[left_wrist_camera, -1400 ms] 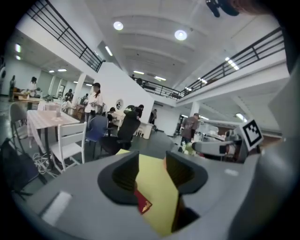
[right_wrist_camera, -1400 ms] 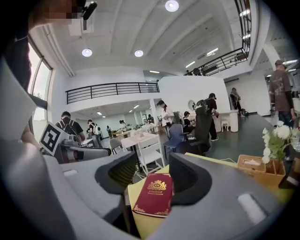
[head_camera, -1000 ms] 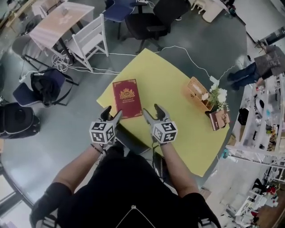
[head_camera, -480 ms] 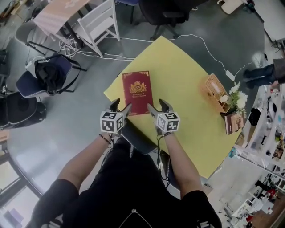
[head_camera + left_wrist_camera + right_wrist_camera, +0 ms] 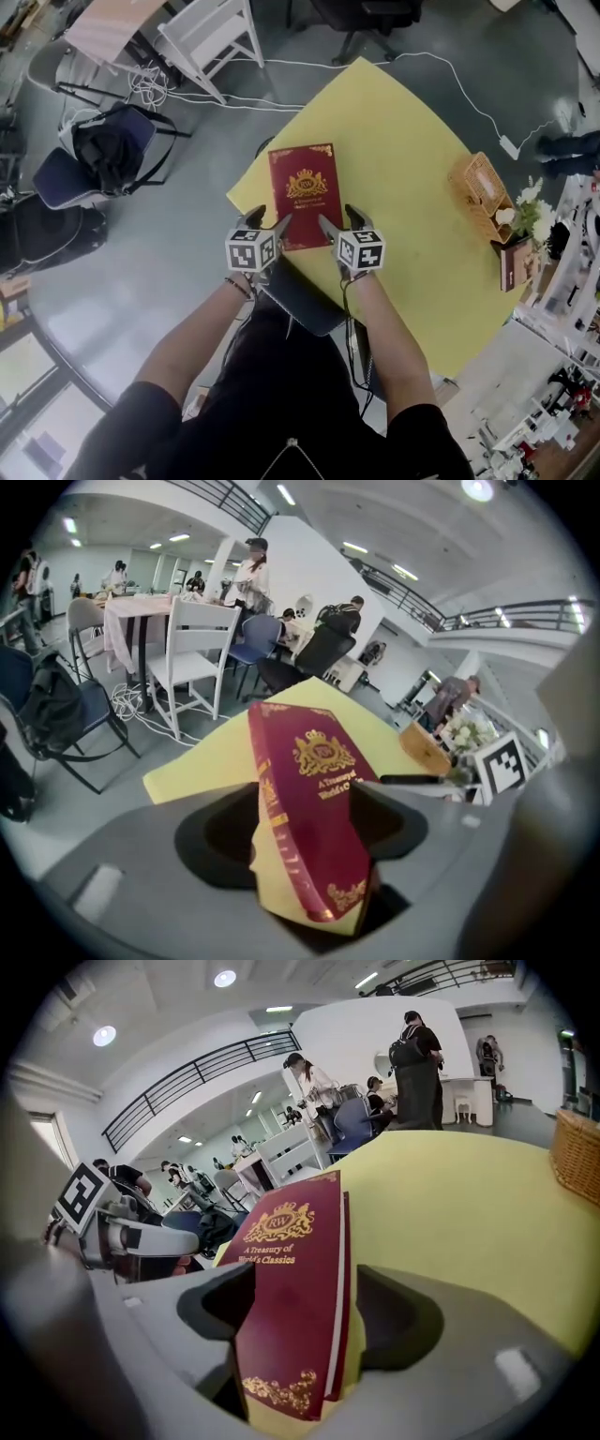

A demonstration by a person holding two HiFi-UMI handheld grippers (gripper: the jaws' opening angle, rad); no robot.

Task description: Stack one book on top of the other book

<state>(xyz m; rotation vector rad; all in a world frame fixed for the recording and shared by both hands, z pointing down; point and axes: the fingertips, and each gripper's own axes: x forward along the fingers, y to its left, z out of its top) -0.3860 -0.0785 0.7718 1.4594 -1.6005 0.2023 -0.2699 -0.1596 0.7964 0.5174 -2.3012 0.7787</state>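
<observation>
The person wears a black top point(image 5: 281, 394) with short sleeves point(image 5: 131, 417) that end above the elbows. A thin dark band point(image 5: 234, 286) circles the left wrist. The left gripper point(image 5: 270, 217) and the right gripper point(image 5: 338, 216) each end in 2 dark, tapering fingers point(image 5: 256, 214). Each carries a white cube point(image 5: 251, 249) whose faces bear black square markers. A thin dark cable point(image 5: 345, 305) trails from the right gripper along the forearm. In the left gripper view, the gripper's shell point(image 5: 141, 902) is smooth pale grey, with black hollows on the inner sides of the fingers.
</observation>
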